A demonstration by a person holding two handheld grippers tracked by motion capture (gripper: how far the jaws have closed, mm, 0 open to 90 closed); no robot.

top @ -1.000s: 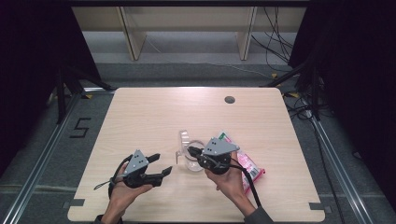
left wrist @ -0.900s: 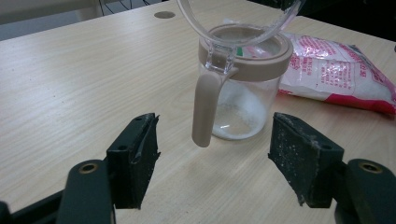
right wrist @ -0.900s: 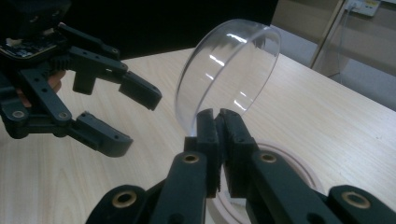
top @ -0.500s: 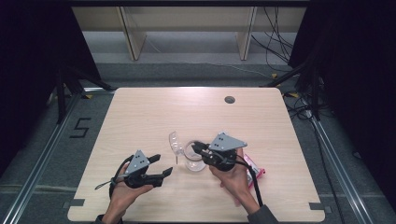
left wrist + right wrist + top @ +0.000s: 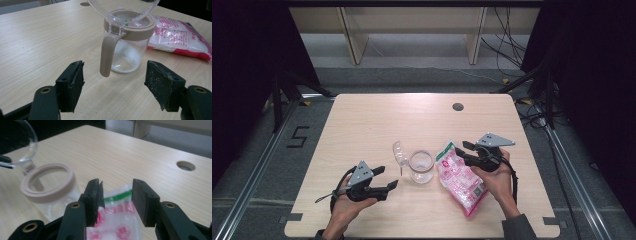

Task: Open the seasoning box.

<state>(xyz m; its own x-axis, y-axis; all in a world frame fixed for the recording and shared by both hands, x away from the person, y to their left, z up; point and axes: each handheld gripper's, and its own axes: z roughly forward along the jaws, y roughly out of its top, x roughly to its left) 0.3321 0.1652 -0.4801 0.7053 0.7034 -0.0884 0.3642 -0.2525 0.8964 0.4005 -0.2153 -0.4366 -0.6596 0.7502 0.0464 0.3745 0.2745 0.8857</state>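
Pink bag lay flat on the table, just right of the open-lidded jar; long axis ran from its green-edged top, far-left, toward the near-right corner. Right gripper stood at that top end, jaws just opening, part-spread over the edge, pads not pressing. Left gripper, jaws wide and empty, faced the jar handle. Right hand nearer the bag.

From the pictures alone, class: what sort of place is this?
Probably a recording lab, not a kitchen: a bare wooden table ringed by black curtains, loose cables on the floor, and a person working with a handheld left gripper.
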